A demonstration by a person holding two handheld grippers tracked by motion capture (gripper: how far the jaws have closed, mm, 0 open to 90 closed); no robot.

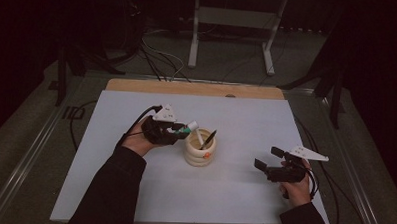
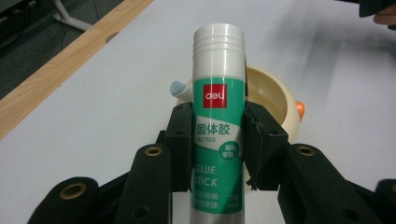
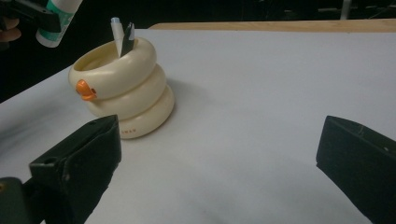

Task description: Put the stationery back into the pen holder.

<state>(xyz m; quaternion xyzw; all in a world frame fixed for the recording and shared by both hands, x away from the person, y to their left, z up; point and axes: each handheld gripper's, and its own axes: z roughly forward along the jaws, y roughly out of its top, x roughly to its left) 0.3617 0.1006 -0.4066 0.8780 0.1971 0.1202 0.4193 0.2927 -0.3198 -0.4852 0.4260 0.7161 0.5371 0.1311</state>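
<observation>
Pinched between my left claw's (image 2: 218, 144) black pads, the green-and-white glue stick (image 2: 218, 121) fills the near view, cap pointing toward the cream ringed holder (image 2: 275, 100) just beyond it. From above, I see that claw (image 1: 185, 129) hold the stick (image 1: 188, 126) beside the holder's (image 1: 200, 153) rim; a pen and a dark tool stand inside. My right claw (image 1: 266, 158) hovers well apart over the white surface (image 1: 243, 193), jaws spread wide, gripping nothing.

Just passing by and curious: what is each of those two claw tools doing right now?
Left gripper: jaws closed on a glue stick, beside the cream pen holder.
Right gripper: jaws open, holding nothing.
</observation>
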